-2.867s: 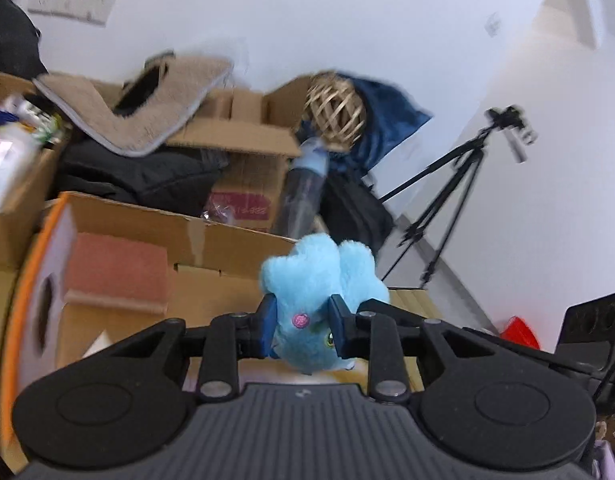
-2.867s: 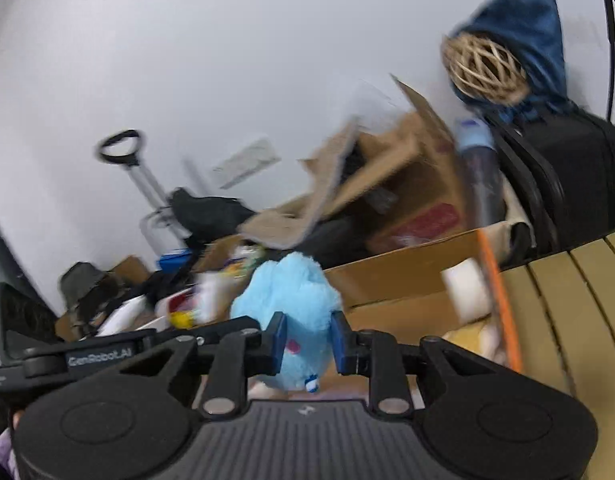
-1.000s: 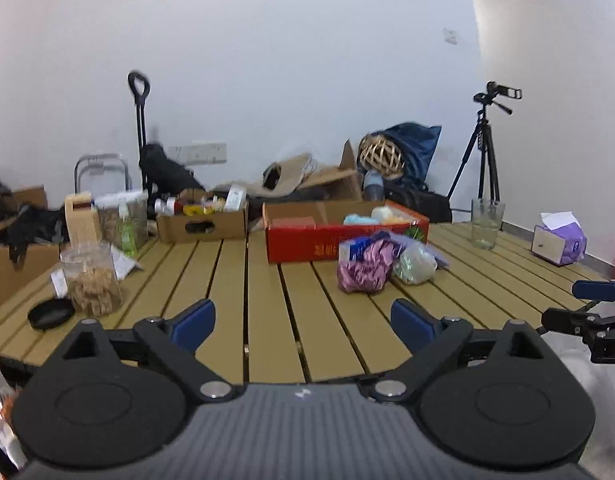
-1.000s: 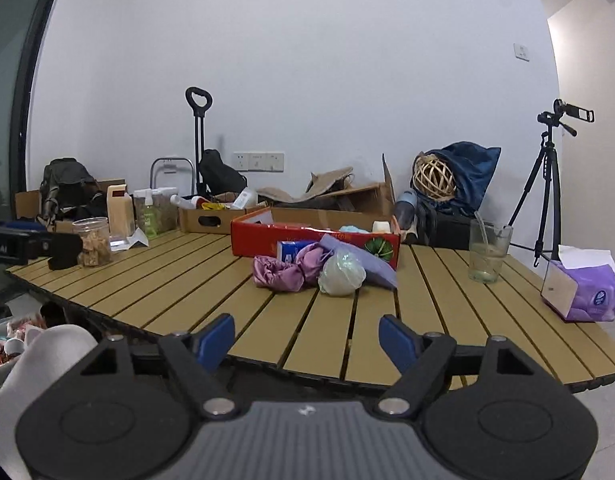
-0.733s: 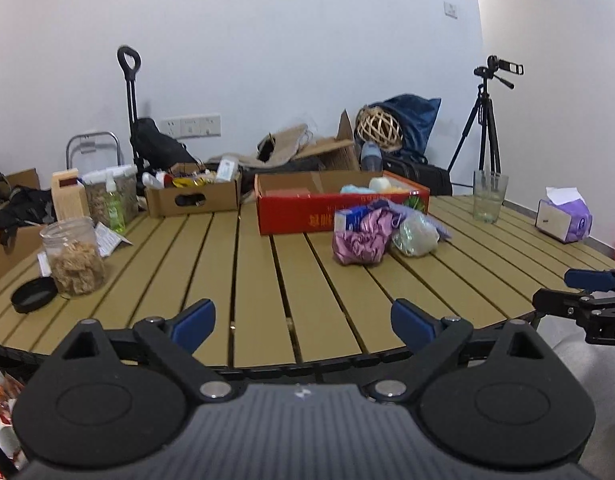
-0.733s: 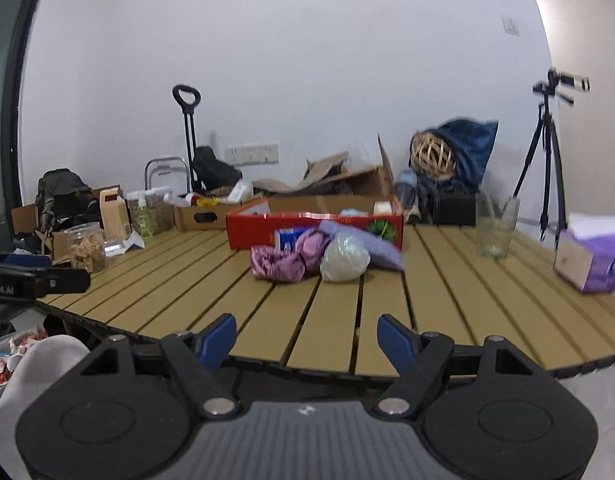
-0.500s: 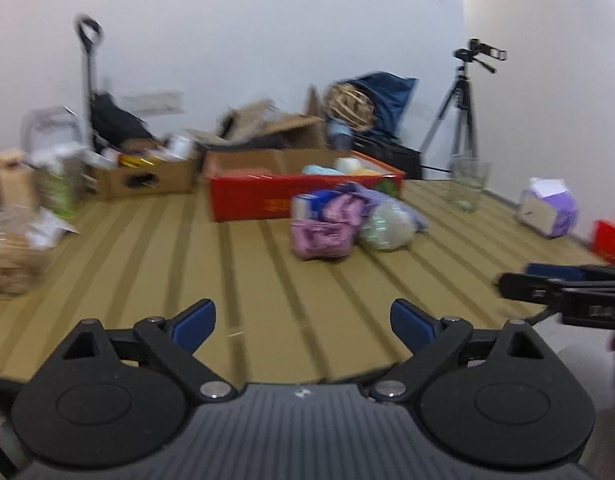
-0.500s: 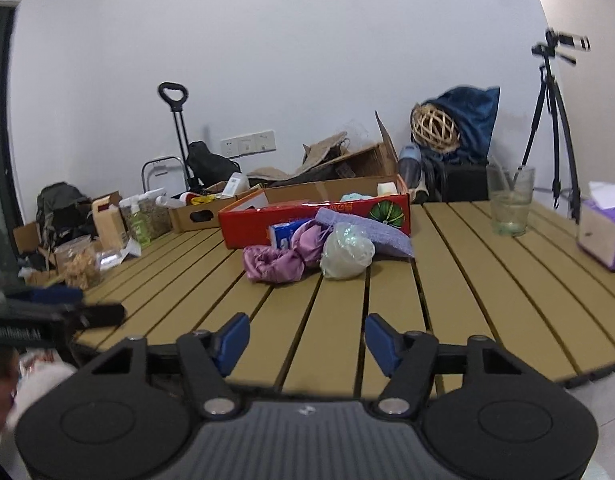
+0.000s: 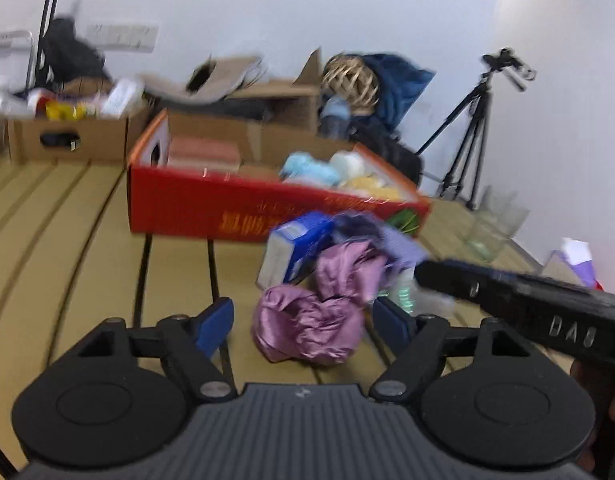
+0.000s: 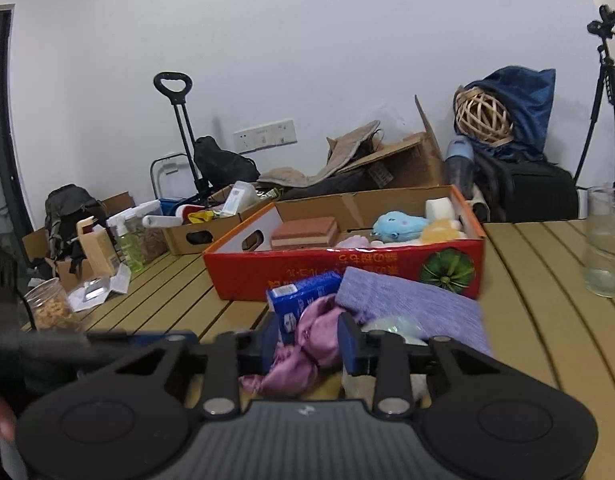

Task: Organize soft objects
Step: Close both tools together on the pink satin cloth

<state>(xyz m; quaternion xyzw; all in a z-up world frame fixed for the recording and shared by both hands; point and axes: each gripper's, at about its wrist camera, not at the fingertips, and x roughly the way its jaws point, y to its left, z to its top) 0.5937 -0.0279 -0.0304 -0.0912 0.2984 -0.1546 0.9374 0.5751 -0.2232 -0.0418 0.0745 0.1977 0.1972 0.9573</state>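
A crumpled pink satin cloth (image 9: 307,320) lies on the wooden slat table (image 9: 67,240) in front of a red cardboard box (image 9: 179,204). My left gripper (image 9: 303,318) straddles its near lump with the jaws closing, and both pads are still clear of the fabric. My right gripper (image 10: 310,342) is closing on the upper fold of the pink cloth (image 10: 311,336), which fills the gap between its pads. One of its fingers (image 9: 467,284) reaches in from the right. A purple towel (image 10: 411,300), a blue tissue pack (image 10: 303,300) and a clear bag (image 10: 391,326) sit against the cloth. The red box (image 10: 247,272) holds a blue plush (image 10: 399,226).
A drinking glass (image 10: 605,240) stands at the right of the table and a purple tissue box (image 9: 571,260) lies beyond it. A brown carton (image 10: 203,232) of bottles and a jar (image 10: 51,308) sit to the left. A tripod (image 9: 467,140) stands behind the table.
Both grippers have moved forward over the table to the pile in front of the red box. The right jaws have narrowed onto the pink cloth. The left jaws have narrowed a little.
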